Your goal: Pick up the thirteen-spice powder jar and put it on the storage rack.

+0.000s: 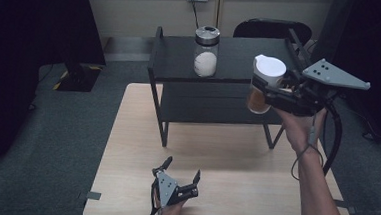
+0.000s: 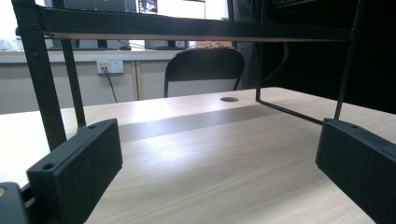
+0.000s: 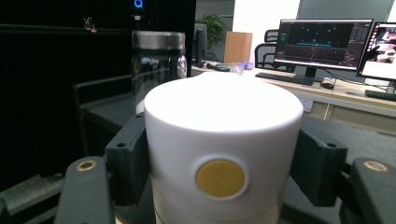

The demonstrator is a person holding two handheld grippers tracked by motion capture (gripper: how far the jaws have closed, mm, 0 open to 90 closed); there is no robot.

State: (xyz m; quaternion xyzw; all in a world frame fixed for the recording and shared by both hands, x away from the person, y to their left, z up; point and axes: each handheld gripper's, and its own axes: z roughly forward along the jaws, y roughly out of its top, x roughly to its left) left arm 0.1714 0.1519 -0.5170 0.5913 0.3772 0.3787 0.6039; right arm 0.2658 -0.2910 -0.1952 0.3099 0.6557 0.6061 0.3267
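Note:
My right gripper [image 1: 269, 87] is shut on a jar with a white lid [image 1: 266, 83] and brownish contents, held in the air at the right front of the black shelf [image 1: 241, 58]. In the right gripper view the white lid [image 3: 223, 154] with a yellow dot sits clamped between both jaws. A glass jar with a metal lid [image 1: 206, 51] and white contents stands on the shelf top; it rises behind the held jar as the glass jar [image 3: 156, 60]. My left gripper [image 1: 182, 173] rests low over the wooden table [image 1: 132, 129], open, nothing between its fingers [image 2: 77, 168].
The black two-level shelf stands on the far half of the table, its legs [image 2: 42, 79] ahead of the left gripper. A black chair [image 1: 273, 28] stands behind the table. Monitors [image 3: 322, 44] and a desk lie beyond. Bare wood [image 2: 210, 158] stretches under the shelf.

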